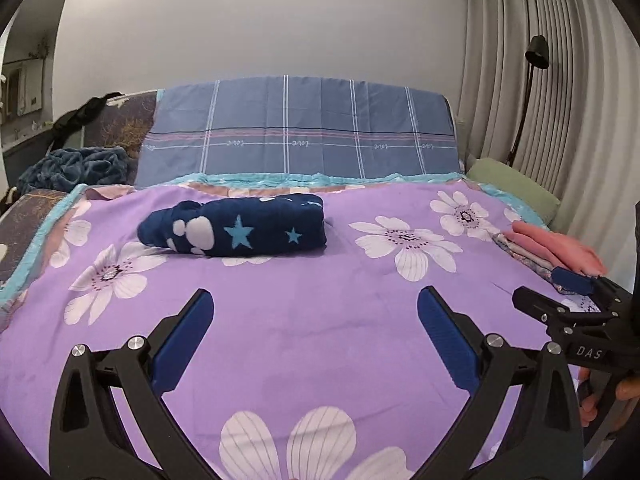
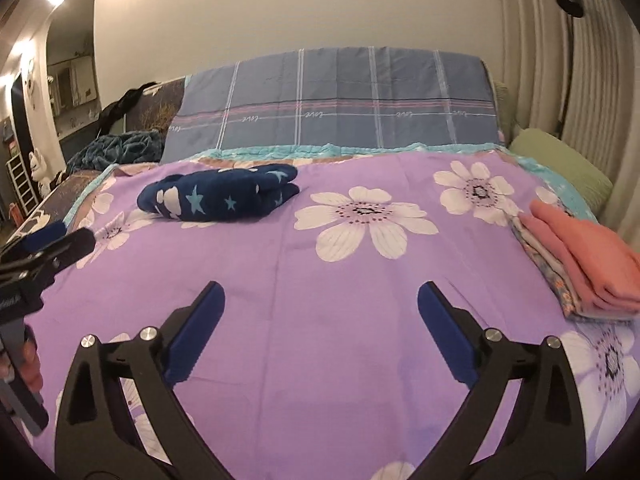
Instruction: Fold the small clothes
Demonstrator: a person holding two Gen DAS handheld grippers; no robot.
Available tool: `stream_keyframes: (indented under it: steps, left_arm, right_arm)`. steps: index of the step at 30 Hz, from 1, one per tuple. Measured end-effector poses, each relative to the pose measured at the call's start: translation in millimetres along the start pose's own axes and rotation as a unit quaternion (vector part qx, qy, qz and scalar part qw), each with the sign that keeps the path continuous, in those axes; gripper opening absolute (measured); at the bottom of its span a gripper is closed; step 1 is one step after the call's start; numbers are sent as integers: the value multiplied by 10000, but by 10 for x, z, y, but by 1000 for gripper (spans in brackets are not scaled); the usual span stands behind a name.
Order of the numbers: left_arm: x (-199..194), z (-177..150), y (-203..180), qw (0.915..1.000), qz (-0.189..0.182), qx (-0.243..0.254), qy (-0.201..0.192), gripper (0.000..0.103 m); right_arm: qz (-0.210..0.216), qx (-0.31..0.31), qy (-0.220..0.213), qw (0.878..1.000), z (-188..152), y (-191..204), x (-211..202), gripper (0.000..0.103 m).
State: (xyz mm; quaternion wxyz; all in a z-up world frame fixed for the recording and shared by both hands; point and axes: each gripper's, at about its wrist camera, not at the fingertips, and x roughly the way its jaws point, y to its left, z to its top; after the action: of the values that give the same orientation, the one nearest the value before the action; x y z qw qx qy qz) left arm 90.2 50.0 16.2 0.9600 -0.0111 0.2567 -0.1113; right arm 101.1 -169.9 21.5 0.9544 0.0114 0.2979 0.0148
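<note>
A folded navy garment (image 1: 236,228) with white paw prints and blue stars lies on the purple flowered bedspread (image 1: 304,336), toward the far left. From the right wrist view the navy garment (image 2: 220,196) sits far ahead and to the left. My left gripper (image 1: 316,300) hovers over bare bedspread short of it, jaws wide apart with nothing between them. My right gripper (image 2: 320,294) is likewise open and empty above the bedspread (image 2: 320,264). Each gripper shows at the edge of the other's view. A folded pink garment (image 2: 592,256) tops a small stack at the right edge.
A blue plaid cushion (image 1: 300,132) stands against the wall behind the bed. A crumpled dark teal blanket (image 1: 76,168) lies at the far left. A green pillow (image 2: 560,164) sits at the far right by pleated curtains and a black floor lamp (image 1: 532,80).
</note>
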Motion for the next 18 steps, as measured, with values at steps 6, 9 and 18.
stream_keyframes:
  steps: [6,9,18]
  left_arm:
    - [-144,-34,-58,9996,274,42,58,102]
    - [-181,-47,-108,9991,389,141,65,102]
    - [-187,-73,-216,9981,509,288,168,102]
  right_arm:
    - [17,2,-115,9999,-64,14,-144,99]
    - [58,26,-139,9999,-84,32,-176,99]
    - [-28,-153,-280,9995,-101,138,-257,99]
